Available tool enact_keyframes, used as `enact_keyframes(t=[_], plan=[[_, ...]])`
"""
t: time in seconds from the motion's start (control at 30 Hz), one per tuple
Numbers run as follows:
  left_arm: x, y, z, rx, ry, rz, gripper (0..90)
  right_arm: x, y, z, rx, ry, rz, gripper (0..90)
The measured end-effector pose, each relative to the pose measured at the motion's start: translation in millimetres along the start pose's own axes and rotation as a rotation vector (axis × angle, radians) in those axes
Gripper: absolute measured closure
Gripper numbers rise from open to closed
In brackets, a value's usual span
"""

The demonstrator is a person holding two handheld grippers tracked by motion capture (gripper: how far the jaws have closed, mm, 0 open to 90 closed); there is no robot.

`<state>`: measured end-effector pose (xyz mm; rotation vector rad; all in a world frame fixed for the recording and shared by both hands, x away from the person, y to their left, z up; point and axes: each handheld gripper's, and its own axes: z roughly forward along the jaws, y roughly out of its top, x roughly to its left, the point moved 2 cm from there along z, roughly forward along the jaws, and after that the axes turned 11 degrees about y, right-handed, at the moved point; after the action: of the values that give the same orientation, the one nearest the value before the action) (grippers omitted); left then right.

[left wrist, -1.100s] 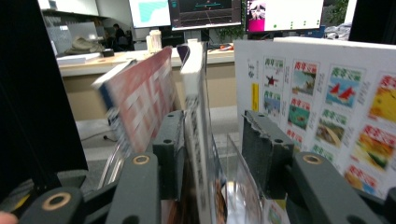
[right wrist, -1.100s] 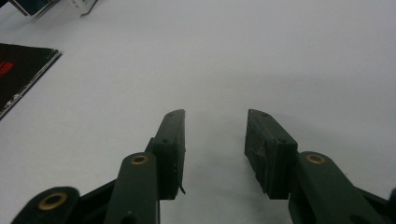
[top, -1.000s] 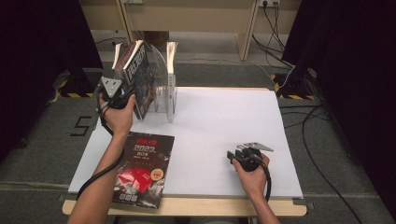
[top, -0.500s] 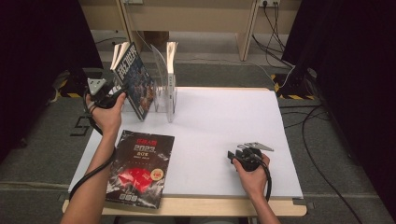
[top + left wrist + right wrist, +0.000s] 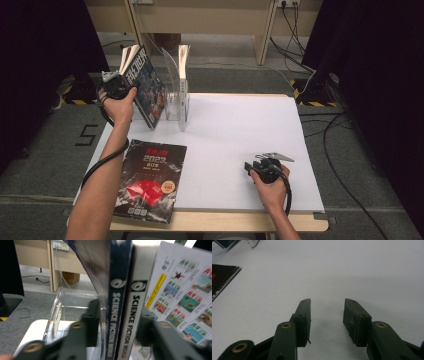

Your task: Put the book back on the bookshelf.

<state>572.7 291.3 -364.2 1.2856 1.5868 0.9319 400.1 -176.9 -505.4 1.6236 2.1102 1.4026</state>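
Two "Science Fiction World" magazines (image 5: 148,95) lean left of a clear acrylic rack (image 5: 178,102) at the table's far left. My left gripper (image 5: 117,86) is at their outer edge. In the left gripper view its jaws have just been closing, and my left gripper (image 5: 120,308) now presses on the blue spine (image 5: 116,290) and the white spine (image 5: 135,305) held between its pads. My right gripper (image 5: 248,166) rests on the white table top (image 5: 240,125) at the near right. In the right gripper view my right gripper (image 5: 327,305) is open with nothing between its jaws.
A black "2023" magazine (image 5: 148,177) lies flat at the near left, its corner (image 5: 222,277) also in the right gripper view. Another magazine (image 5: 183,62) stands in the rack (image 5: 56,312). Cables trail on the floor at the right.
My left hand has shifted left and toward the far edge, along the leaning magazines. The right hand has stayed put.
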Motion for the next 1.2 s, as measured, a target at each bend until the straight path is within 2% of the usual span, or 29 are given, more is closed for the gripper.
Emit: enact_keyframes(t=[0.03, 0.1, 0.17, 0.27, 0.33, 0.43, 0.5, 0.6, 0.63, 0.73, 0.77, 0.83, 0.9, 0.97, 1.07, 1.1, 1.2], plan=[[-0.7, 1.1, 1.3, 0.009, -0.002, 0.0, 73.3, -0.3, 0.0, 0.0, -0.001, 0.0, 0.001, 58.0], [-2.7, 4.8, 2.0, 0.025, 0.011, 0.032, 75.1, -0.8, 0.2, -0.4, 0.001, -0.002, 0.002, 58.0], [-4.9, 6.4, 2.4, 0.02, 0.016, 0.059, 75.8, -0.7, 0.1, -0.4, -0.001, 0.002, 0.01, 58.0], [-9.6, 4.6, 1.2, -0.015, 0.029, 0.12, 76.0, -1.7, 0.4, -1.1, 0.001, 0.001, 0.006, 58.0], [-14.1, 3.7, -1.8, -0.048, 0.048, 0.172, 76.2, -1.8, 0.2, -1.2, -0.004, 0.001, 0.02, 58.1], [-25.1, 1.2, -7.5, -0.116, 0.088, 0.259, 76.2, -2.8, 0.2, -1.2, -0.006, -0.001, 0.009, 58.1], [-29.3, -2.7, -7.7, -0.14, 0.09, 0.279, 76.0, -1.9, 0.1, -0.9, -0.006, -0.001, 0.019, 58.1], [-34.9, -9.8, -9.2, -0.168, 0.091, 0.326, 75.7, -2.4, 0.0, -1.2, -0.005, 0.0, 0.008, 58.1], [-35.5, -12.1, -9.7, -0.178, 0.089, 0.33, 75.6, -2.1, -0.2, -1.3, -0.006, 0.0, 0.011, 58.1], [-30.9, -18.8, -12.8, -0.196, 0.073, 0.264, 75.3, -2.1, 0.2, -1.4, -0.004, 0.002, 0.001, 58.1], [-28.7, -21.1, -13.7, -0.207, 0.07, 0.26, 75.0, -1.9, 0.1, -1.4, -0.006, 0.001, 0.0, 58.1], [-23.7, -23.7, -16.4, -0.211, 0.065, 0.218, 75.2, -0.3, -0.5, -1.8, -0.005, 0.001, 0.013, 58.1], [-19.4, -25.0, -18.8, -0.215, 0.073, 0.209, 75.2, -0.5, -0.5, -1.8, -0.003, 0.001, 0.013, 58.1], [-15.8, -24.8, -19.8, -0.211, 0.078, 0.206, 74.8, -0.6, -0.3, -1.5, -0.003, 0.001, 0.016, 58.1], [-13.2, -21.0, -17.6, -0.184, 0.062, 0.195, 73.5, -1.3, 0.2, -0.5, -0.002, 0.001, 0.007, 58.1], [-13.9, -19.4, -15.2, -0.174, 0.049, 0.19, 71.3, 0.1, 0.2, -0.1, -0.004, 0.002, 0.024, 58.1], [-15.1, -15.5, -10.6, -0.153, 0.041, 0.166, 66.9, -0.5, 0.2, -0.1, -0.003, 0.002, 0.018, 58.1]])
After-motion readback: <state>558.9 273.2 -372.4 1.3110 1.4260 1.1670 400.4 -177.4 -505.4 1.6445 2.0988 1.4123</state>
